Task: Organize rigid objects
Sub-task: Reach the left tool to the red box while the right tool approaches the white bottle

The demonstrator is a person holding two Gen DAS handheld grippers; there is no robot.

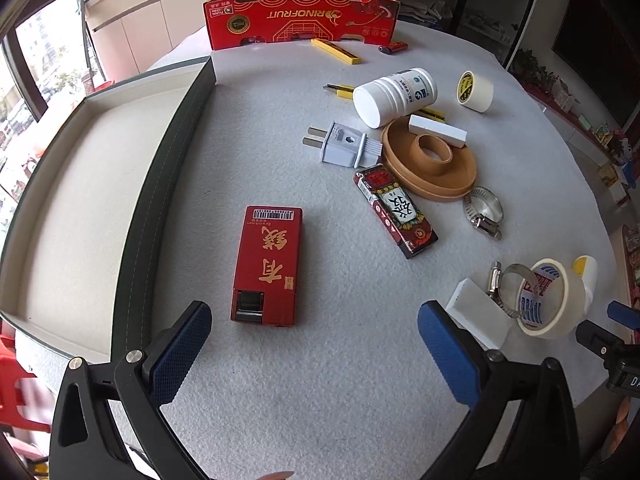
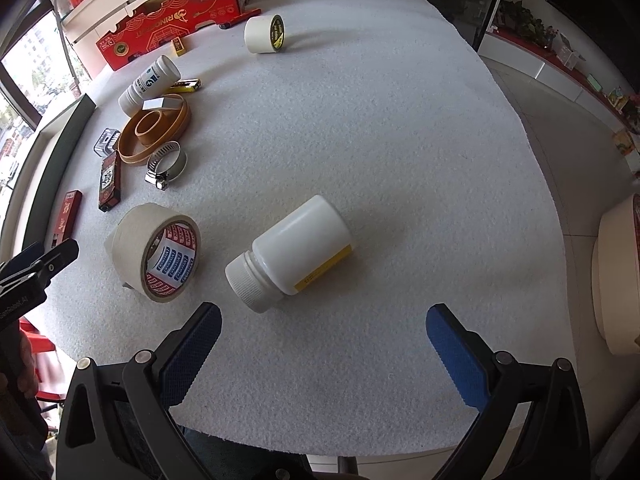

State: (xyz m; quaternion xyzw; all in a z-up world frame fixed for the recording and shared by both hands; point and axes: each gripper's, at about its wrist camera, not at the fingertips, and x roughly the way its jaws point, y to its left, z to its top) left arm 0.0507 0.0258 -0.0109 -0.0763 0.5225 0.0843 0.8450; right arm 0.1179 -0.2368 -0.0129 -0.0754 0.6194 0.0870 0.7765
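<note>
Progress nil: we hold both tools, left tool and right tool, wide and unloaded, tray bare, red box, white bottle and remaining clutter unsorted on tabletop.

right gripper open, white bottle lying ahead, tape roll beside

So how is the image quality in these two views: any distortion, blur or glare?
Left wrist view: strong fisheye bending, the tray's dark wall curves; the window is blown out; the red box is sharp. Right wrist view: dark corner vignette, a soft shadow beside the white bottle, edges slightly blurred.
</note>
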